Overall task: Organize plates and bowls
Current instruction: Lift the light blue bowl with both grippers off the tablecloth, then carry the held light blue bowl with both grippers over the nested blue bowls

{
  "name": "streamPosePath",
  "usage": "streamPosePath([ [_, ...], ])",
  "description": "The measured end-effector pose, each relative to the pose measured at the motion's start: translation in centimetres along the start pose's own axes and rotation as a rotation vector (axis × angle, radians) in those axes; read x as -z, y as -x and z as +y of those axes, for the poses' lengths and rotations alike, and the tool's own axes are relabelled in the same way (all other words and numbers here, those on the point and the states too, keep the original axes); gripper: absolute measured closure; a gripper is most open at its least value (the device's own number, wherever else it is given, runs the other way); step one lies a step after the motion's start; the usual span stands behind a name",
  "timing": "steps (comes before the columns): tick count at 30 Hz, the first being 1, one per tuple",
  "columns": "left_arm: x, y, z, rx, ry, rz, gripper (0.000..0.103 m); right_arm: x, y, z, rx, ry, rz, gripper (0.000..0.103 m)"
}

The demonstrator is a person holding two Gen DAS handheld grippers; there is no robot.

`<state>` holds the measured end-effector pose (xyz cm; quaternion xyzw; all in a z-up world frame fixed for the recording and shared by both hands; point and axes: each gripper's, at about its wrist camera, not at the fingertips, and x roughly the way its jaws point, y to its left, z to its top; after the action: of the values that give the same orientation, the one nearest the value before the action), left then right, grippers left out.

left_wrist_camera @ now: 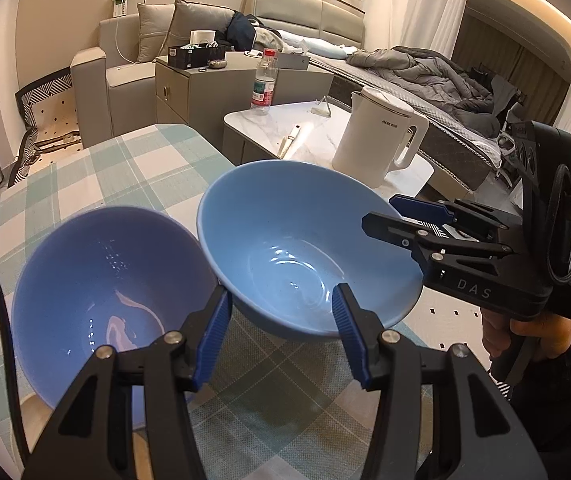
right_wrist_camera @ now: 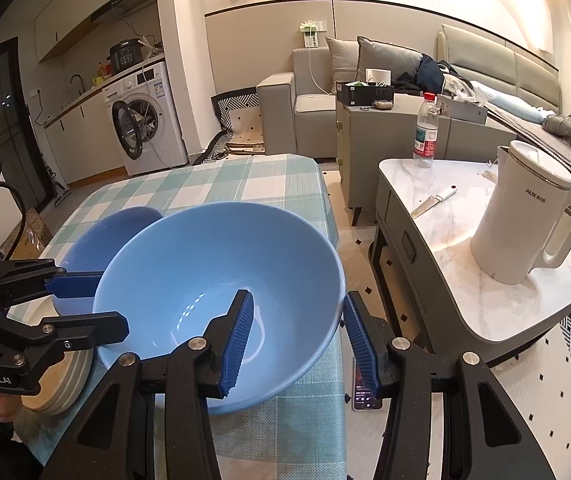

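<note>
Two bowls on a checked tablecloth, seen from both wrist cameras. The light blue bowl [right_wrist_camera: 221, 280] stands at the table's right edge, close to its near corner; the darker blue bowl [left_wrist_camera: 105, 296] stands just beside it toward the table's middle, their rims touching or nearly so. In the right wrist view the darker bowl appears to rest on a stack of pale plates [right_wrist_camera: 67, 376], of which only the rims show.

The right gripper [right_wrist_camera: 299, 340] is spread, its jaws straddling the light bowl's right wall: one pad inside the bowl, the other outside the rim, neither yet pressing. The left gripper [left_wrist_camera: 281, 332] is also spread, holding nothing, with one finger before the darker bowl and the other over the near rim of the light bowl.

Progress, as a judgement: the bowls are not yet nested, so the stacking is at an early step; closing on the light bowl and setting it into the darker one seems the step in hand.

Room for moving: the table [left_wrist_camera: 97, 168] is bare toward its far edge. Off the right edge the floor drops away, where a phone [right_wrist_camera: 363, 396] lies, and a side table [right_wrist_camera: 445, 216] carrying a white kettle [right_wrist_camera: 525, 220], a bottle [right_wrist_camera: 426, 132] and a knife [right_wrist_camera: 433, 200] stands near.
</note>
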<state>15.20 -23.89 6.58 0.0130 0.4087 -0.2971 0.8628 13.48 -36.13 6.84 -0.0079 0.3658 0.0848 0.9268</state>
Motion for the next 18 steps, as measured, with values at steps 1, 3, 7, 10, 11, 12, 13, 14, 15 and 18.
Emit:
streamPosePath([
  [1,0.0,0.1,0.0,-0.001,-0.003,-0.004,0.052,0.0,0.1,0.0,0.002,0.000,-0.003,0.055],
  [3,-0.1,0.5,0.0,-0.001,-0.003,-0.015,0.052,-0.2,0.6,0.2,0.002,-0.001,-0.012,0.055],
  [7,-0.1,1.1,0.0,0.002,-0.002,-0.029,0.052,-0.5,1.4,0.6,0.007,0.007,-0.027,0.055],
  [10,-0.1,1.8,-0.1,0.001,-0.004,-0.045,0.052,-0.6,2.1,1.0,0.010,0.013,-0.040,0.055],
  [11,-0.1,2.0,0.0,0.001,-0.004,-0.050,0.052,-0.8,2.4,1.2,0.011,0.017,-0.046,0.055],
  [12,-0.1,2.3,0.0,0.000,-0.003,-0.055,0.052,-0.9,2.7,1.4,0.011,0.020,-0.052,0.055],
  [13,-0.1,2.6,0.1,-0.002,-0.003,-0.061,0.052,-1.1,2.9,1.6,0.011,0.022,-0.058,0.055],
  [14,-0.1,2.7,0.2,-0.004,-0.003,-0.064,0.052,-1.1,3.2,1.9,0.010,0.025,-0.064,0.055],
  [15,-0.1,3.0,0.2,-0.005,-0.003,-0.069,0.052,-1.2,3.4,2.2,0.011,0.028,-0.069,0.055],
  [18,0.0,3.8,0.5,-0.004,0.003,-0.084,0.052,-1.7,4.0,3.0,0.013,0.038,-0.086,0.055],
])
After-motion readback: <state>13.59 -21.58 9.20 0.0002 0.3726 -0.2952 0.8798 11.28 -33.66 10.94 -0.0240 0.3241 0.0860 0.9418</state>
